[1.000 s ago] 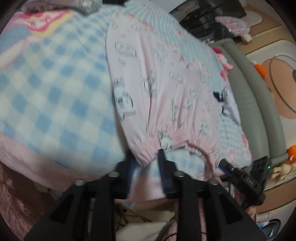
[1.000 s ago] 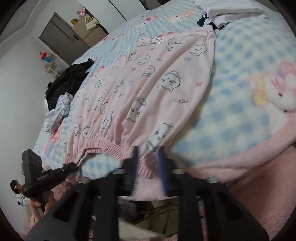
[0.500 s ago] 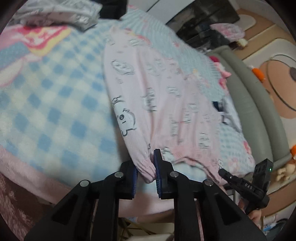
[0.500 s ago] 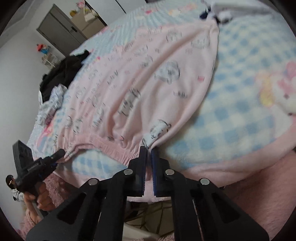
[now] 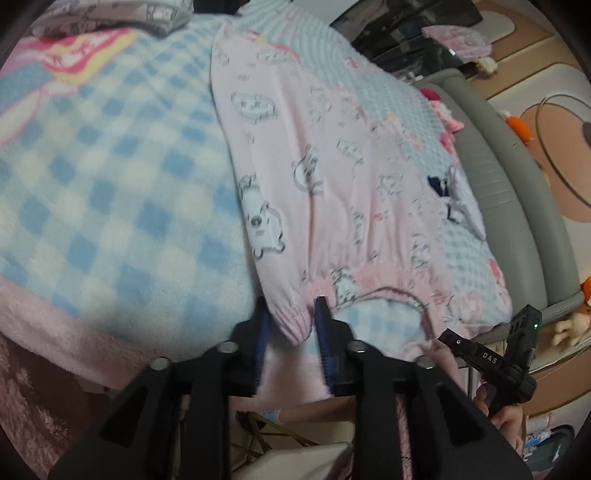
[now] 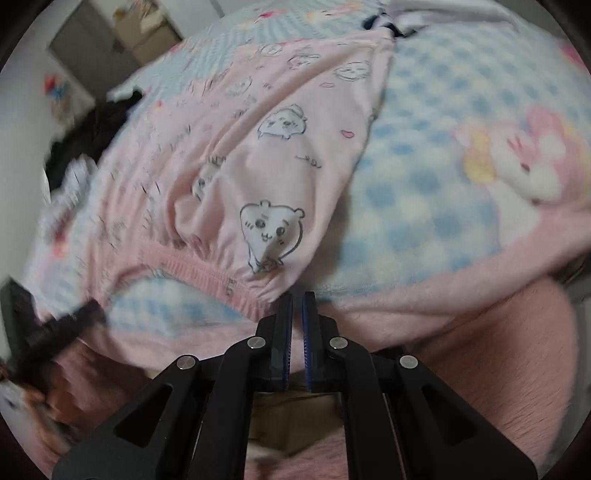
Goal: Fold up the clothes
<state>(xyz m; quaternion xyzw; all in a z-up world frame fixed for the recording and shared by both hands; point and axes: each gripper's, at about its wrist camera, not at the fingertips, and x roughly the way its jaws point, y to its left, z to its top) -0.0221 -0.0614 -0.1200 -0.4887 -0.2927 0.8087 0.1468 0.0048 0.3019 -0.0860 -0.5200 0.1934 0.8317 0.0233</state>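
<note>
Pink pyjama trousers (image 5: 325, 177) with cartoon animal prints lie flat on a blue-and-white checked blanket (image 5: 110, 192), waistband toward me. My left gripper (image 5: 291, 314) is open, its jaws on either side of the waistband's left corner without pinching it. In the right wrist view the trousers (image 6: 258, 158) lie just ahead. My right gripper (image 6: 297, 299) is shut, its tips just clear of the waistband's right corner, with no cloth between the jaws. The right gripper also shows in the left wrist view (image 5: 495, 354), and the left gripper shows blurred in the right wrist view (image 6: 55, 325).
The blanket's pink border (image 6: 424, 295) hangs over the bed edge. A grey padded bed rail (image 5: 517, 206) runs along the right. Other clothes lie on the bed: a dark heap (image 6: 92, 136), a white and navy garment (image 5: 458, 199), a grey folded piece (image 5: 129, 14).
My left gripper has opened and let go of the waistband corner it pinched half a second ago. My right gripper has stayed shut and drawn back slightly off the waistband.
</note>
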